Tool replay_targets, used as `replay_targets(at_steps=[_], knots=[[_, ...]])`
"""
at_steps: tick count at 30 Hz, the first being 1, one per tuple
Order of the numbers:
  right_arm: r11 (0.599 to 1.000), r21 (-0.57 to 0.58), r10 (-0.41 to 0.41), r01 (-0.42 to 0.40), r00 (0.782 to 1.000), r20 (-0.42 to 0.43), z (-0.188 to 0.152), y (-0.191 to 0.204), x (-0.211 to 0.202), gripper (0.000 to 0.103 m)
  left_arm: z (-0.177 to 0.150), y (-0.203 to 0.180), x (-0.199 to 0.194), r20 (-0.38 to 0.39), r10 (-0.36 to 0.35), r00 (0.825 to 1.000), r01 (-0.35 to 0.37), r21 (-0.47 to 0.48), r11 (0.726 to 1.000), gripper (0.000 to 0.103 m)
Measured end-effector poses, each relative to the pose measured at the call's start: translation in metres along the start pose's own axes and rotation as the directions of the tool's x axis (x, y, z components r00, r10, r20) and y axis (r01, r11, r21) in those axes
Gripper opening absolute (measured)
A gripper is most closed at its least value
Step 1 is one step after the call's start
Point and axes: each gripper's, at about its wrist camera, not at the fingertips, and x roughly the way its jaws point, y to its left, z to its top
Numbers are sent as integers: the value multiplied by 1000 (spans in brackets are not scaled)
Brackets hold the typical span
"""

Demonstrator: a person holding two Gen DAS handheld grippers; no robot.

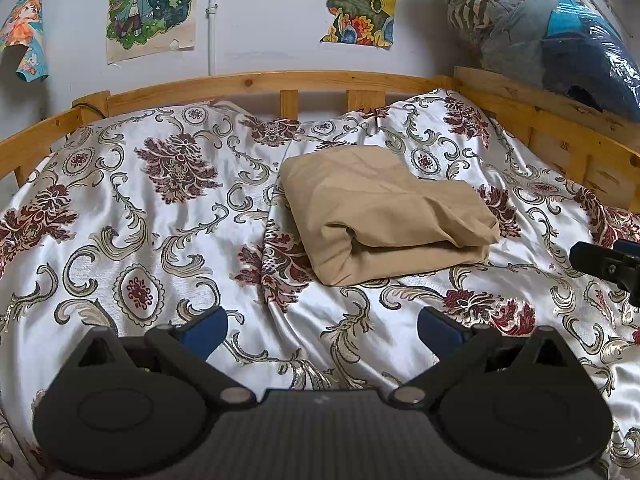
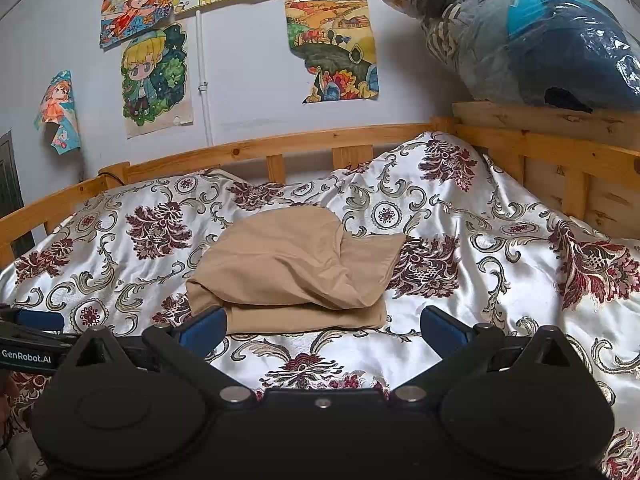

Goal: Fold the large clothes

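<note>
One clear plastic bag (image 2: pixel 520 36) stuffed w/ clothes sits on the bed rail (image 2: pixel 540 128). Folded tan garment (image 1: pixel 384 212) lies mid-bedspread (image 1: pixel 140 208), below that bag. Left gripper (image 1: pixel 322 330) & right gripper (image 2: pixel 323 326) both spread wide, empty, near the garment.

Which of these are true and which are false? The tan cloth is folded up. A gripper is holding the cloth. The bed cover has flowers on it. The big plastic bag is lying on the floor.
1. The tan cloth is folded up. True.
2. A gripper is holding the cloth. False: the left gripper and right gripper are both open and hold nothing.
3. The bed cover has flowers on it. True: dark red ones on shiny white.
4. The big plastic bag is lying on the floor. False: it sits up on the wooden bed frame.
</note>
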Motion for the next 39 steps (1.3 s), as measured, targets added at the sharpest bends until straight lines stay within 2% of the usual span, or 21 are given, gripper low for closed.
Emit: replay_targets(at_steps=[7, 11, 14, 39], knots=[[1000, 0, 0, 0, 1000, 0, 0, 0, 0, 102, 0, 0, 1, -7, 1, 1000, -1, -1, 1000, 102], [1000, 1, 0, 0, 1000, -2, 0, 0, 0, 102, 5, 3, 8, -108, 56, 993, -59, -20, 998, 102], [1000, 1, 0, 0, 1000, -1, 0, 0, 0, 102, 5, 9, 11, -144, 92, 985, -97, -30, 995, 102], [1000, 1, -1, 1, 1000, -3, 0, 2, 0, 102, 5, 7, 10, -145, 111, 983, -109, 18, 994, 102]])
